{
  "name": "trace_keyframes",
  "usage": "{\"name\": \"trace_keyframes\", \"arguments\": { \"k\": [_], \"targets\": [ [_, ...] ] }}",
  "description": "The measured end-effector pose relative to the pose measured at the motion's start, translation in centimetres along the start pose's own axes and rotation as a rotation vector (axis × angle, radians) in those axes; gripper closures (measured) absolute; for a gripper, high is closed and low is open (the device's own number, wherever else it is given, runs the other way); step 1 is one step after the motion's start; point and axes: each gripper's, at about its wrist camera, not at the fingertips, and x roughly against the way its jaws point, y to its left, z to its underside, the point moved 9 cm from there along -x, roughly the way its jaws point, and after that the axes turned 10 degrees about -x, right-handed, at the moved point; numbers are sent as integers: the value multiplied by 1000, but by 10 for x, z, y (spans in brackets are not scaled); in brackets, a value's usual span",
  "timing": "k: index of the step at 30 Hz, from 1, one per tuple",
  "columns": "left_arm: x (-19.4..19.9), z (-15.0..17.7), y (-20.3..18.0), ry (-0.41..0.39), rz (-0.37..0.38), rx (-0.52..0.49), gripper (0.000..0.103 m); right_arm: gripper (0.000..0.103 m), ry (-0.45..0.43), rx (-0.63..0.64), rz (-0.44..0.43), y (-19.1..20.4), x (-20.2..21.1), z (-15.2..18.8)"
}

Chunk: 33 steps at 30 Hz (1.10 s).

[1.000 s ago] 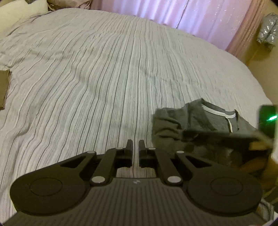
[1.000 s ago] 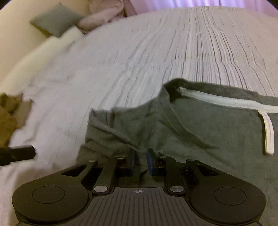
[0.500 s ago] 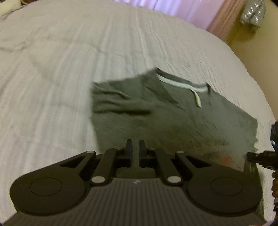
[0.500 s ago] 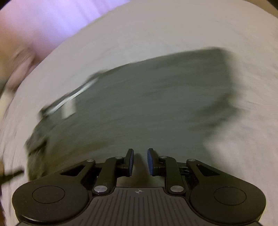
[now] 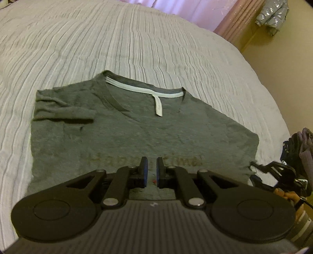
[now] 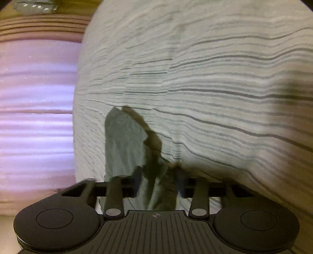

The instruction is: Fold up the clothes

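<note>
A grey T-shirt point(image 5: 137, 132) lies flat on the striped bed point(image 5: 117, 48), collar and white label at the far side, one sleeve folded in at the left. My left gripper point(image 5: 151, 172) hovers over the shirt's near hem, jaws almost shut with a narrow gap and nothing between them. My right gripper point(image 6: 158, 181) is open at the shirt's right corner point(image 6: 123, 144), with the cloth lying between its spread fingers. It shows in the left wrist view point(image 5: 272, 172) at the shirt's right edge.
Pink curtains point(image 5: 195, 11) hang beyond the bed. A silver jacket point(image 5: 272, 17) hangs on the yellow wall at the right. The bed edge point(image 6: 75, 117) runs beside the right gripper.
Both grippers swung round to the shirt's near hem. The right gripper opened wide around the shirt's right corner. The shirt now lies spread flat.
</note>
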Motion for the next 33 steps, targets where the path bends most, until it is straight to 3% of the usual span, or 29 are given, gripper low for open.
{"name": "trace_keyframes", "arguments": {
  "k": [1, 3, 6, 9, 12, 14, 16, 18, 19, 20, 22, 24, 25, 26, 27, 29, 33],
  "targets": [
    [0, 1, -2, 3, -2, 3, 99, 92, 3, 12, 12, 3, -3, 0],
    [1, 3, -7, 7, -7, 7, 99, 98, -47, 174, 67, 19, -2, 4],
    [4, 6, -8, 8, -16, 15, 99, 99, -164, 707, 172, 67, -1, 43],
    [5, 11, -2, 14, -33, 36, 99, 99, -228, 1292, 211, 104, -9, 119],
    [7, 14, 6, 13, -44, 61, 99, 99, -175, 1792, 240, 85, -29, 195],
    [8, 15, 10, 11, -51, 76, 99, 99, -106, 1998, 311, 55, -45, 221],
    [11, 15, 15, 7, -55, 81, 99, 98, -39, 2123, 389, 25, -54, 231],
    [12, 17, 21, 7, -63, 87, 99, 98, 1, 2068, 372, 21, -50, 229],
    [11, 18, 24, 8, -69, 91, 99, 92, 17, 2010, 342, 26, -44, 227],
    [11, 19, 27, 10, -74, 95, 99, 62, 34, 1951, 313, 32, -38, 225],
    [10, 20, 30, 12, -77, 108, 99, 29, 48, 1829, 215, 51, -26, 221],
    [9, 20, 30, 10, -71, 116, 99, 29, 52, 1705, 142, 70, -15, 214],
    [9, 20, 29, 9, -64, 116, 99, 46, 49, 1644, 133, 78, -11, 207],
    [8, 20, 28, 8, -59, 114, 99, 73, 59, 1585, 131, 85, -10, 200],
    [7, 20, 26, 7, -55, 112, 99, 81, 62, 1525, 143, 88, -12, 192],
    [5, 20, 24, 8, -50, 111, 99, 83, 66, 1431, 173, 88, -20, 176],
    [5, 22, 21, 7, -45, 115, 99, 83, 125, 1381, 229, 75, -32, 165]
  ]
}}
